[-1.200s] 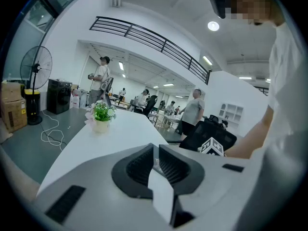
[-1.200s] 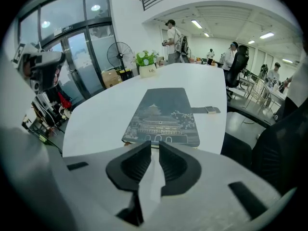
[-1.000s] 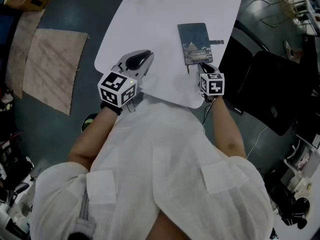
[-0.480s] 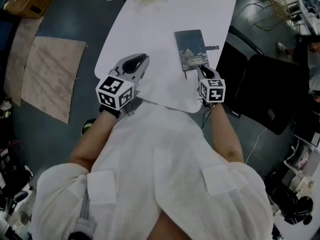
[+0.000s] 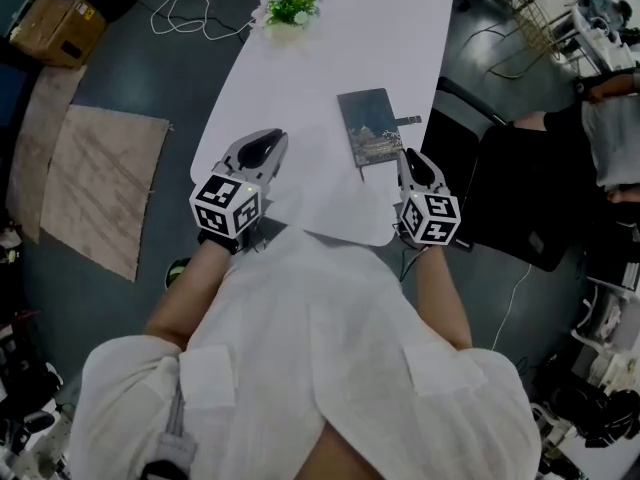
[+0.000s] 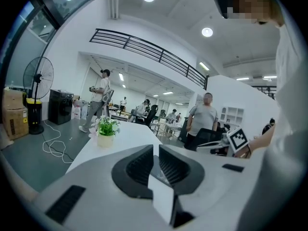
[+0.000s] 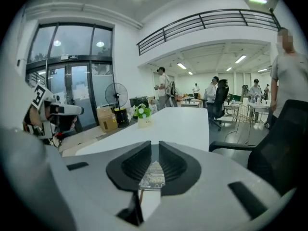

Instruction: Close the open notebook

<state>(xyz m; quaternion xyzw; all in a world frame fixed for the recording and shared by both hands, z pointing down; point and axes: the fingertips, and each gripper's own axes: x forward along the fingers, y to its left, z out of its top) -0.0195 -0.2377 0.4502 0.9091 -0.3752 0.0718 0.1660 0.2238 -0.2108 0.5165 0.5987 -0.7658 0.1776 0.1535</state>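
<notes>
The right tool [image 5: 411, 161] keeps its jaws at a narrow gap. They have just been closing a little, and nothing is pressed between them; in the right gripper view only a printed cover shows through the gap. The left tool [image 5: 262, 146] is also narrow and empty, above the near left part of the white worktop [image 5: 300, 78]. The notebook [image 5: 367, 126] lies closed, cover up, just beyond the right tool, near the right edge of the worktop. Its long axis runs from the near edge toward the far end, a little tilted. A small tab [image 5: 410, 121] sticks out of it toward the right edge. A potted plant [image 5: 292, 3] stands at the far end.
</notes>
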